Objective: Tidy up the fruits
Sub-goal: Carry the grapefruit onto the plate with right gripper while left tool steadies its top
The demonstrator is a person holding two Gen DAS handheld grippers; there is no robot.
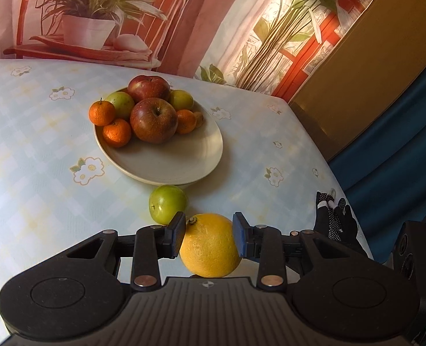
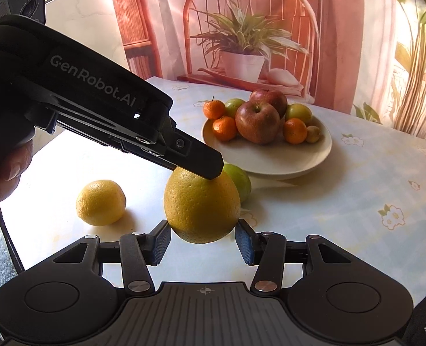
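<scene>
The left gripper [image 1: 207,232] is clamped on the big orange [image 1: 210,246], lifted clear of the table. The right gripper [image 2: 202,239] gapes empty just beneath it. Carry it level ahead to the plate's [image 1: 184,164] bare near side, release low.

Left gripper [image 2: 210,170] clamps large orange [image 2: 202,207] above table [image 2: 342,201]; right gripper [image 2: 202,243] spread beneath; lemon [image 2: 100,202] beside.

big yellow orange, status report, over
Left hand-held gripper shut on big orange, lifted. Right hand-held gripper open beneath it. Green apple sits between orange and plate.
</scene>
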